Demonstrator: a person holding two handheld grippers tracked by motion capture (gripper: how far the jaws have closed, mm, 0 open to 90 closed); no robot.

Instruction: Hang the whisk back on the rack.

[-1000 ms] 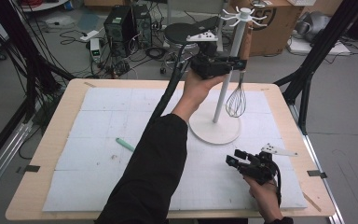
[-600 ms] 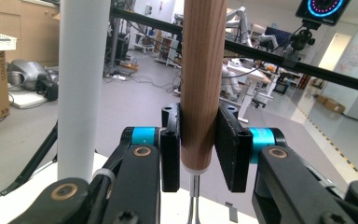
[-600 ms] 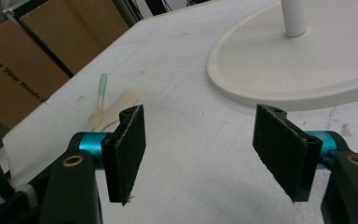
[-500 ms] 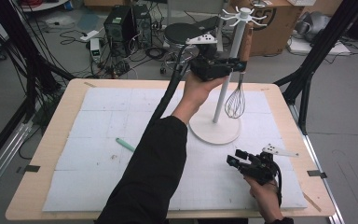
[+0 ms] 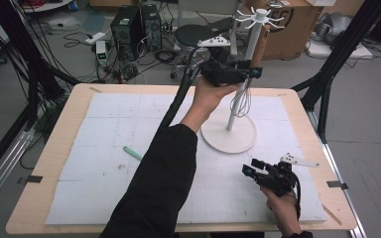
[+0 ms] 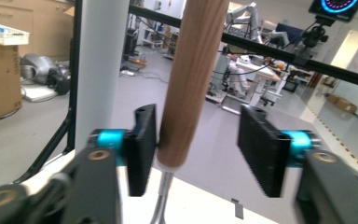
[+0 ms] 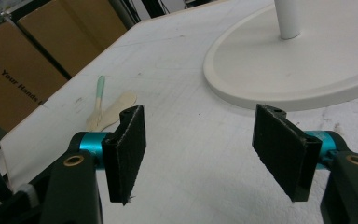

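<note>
Left gripper [image 6: 193,149] jaws just opened off whisk handle [image 6: 191,79], right gripper [image 7: 209,154] open, white mat [image 5: 104,148], cluttered workshop floor.

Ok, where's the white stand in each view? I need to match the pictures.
High view: white stand right of centre, its pole rising to hooks at the top.
Left gripper view: its pole is the white column at left, beside the whisk's wooden handle.
Right gripper view: its round base and the pole's foot at top right.
Shared landmark: the white mat it stands on.
</note>
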